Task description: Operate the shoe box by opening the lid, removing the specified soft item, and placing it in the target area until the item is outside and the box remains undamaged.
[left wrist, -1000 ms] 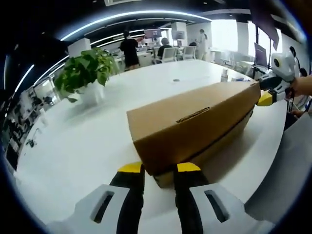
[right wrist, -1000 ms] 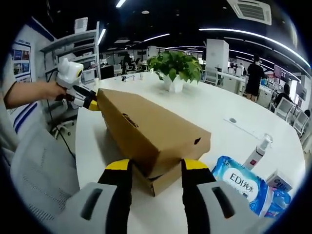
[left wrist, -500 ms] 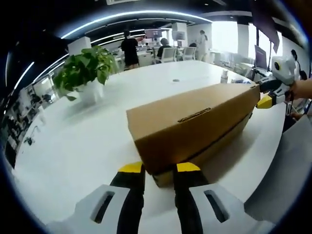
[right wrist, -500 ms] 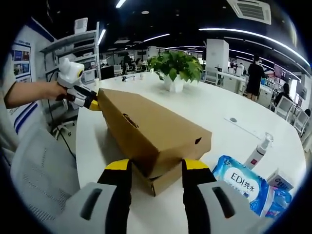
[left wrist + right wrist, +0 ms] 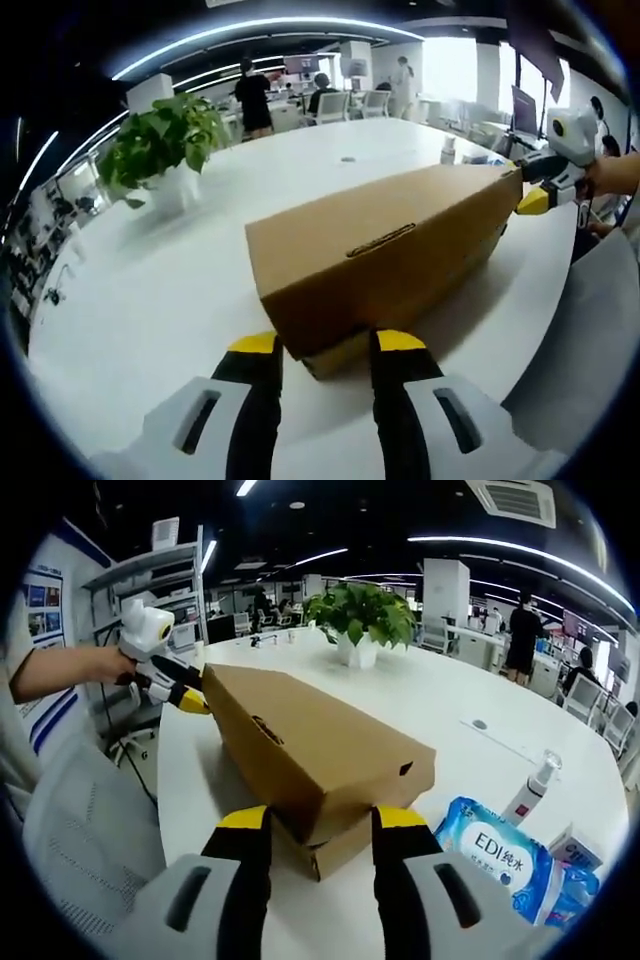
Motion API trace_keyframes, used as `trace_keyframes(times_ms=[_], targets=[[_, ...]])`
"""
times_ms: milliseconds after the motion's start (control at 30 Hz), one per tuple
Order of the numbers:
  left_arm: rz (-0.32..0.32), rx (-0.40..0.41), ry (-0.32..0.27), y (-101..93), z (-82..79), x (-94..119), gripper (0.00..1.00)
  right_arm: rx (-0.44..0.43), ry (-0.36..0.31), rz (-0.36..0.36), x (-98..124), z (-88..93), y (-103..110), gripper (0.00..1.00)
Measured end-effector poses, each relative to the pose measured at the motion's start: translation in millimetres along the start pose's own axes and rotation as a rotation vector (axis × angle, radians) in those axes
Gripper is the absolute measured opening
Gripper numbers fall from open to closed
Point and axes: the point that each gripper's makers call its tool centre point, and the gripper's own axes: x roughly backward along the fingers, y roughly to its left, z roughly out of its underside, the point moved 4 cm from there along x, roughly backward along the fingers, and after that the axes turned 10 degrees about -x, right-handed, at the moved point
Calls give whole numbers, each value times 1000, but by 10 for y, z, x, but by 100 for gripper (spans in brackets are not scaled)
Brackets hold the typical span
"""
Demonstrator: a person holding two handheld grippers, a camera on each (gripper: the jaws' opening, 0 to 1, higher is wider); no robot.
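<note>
Opening step in hand, judged from the scene: broad white table (image 5: 150, 300) carrying the brown shoe box (image 5: 385, 255) lengthwise between the two tools, lid (image 5: 300, 745) tipped up slightly at the end corners and not yet swung clear; soft item presumably inside, hidden. Plenty of bare table beyond the box on the far side toward the potted plant (image 5: 362, 620) (good room for a lid to swing or an item to land); less room at the near side, table edge close by a person's grey-clad lap in both views. In the right gripper view, a blue wipes pack (image 5: 495, 860) and a small spray bottle (image 5: 530, 790) just beside the box's near corner, worth avoiding on any sideways sweep. Left hand-held gripper (image 5: 325, 345) with jaws apart, straddling the box's near corner, yellow tips alongside the lid's lower edge, gripping nothing that can be made out; right hand-held gripper (image 5: 312, 825) likewise spread across the opposite corner, tips flanking the lid edge, no firm hold visible. Next move likely calling for an even lift at both ends, gentle enough to spare the cardboard corners; then a reach inside.
</note>
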Motion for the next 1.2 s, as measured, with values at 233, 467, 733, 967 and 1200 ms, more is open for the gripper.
trace_keyframes(times_ms=[233, 467, 733, 967, 1200], targets=[[2, -4, 13, -14, 40, -20, 33, 8, 17, -1, -15, 54, 17, 37], [9, -7, 29, -34, 79, -61, 34, 2, 30, -3, -32, 96, 13, 37], [21, 4, 44, -72, 153, -118, 35, -8, 51, -5, -67, 173, -2, 36], [30, 16, 55, -94, 206, -157, 34, -11, 68, -6, -90, 237, -17, 35], [28, 29, 59, -63, 230, -116, 35, -19, 68, 1, -56, 243, -48, 35]])
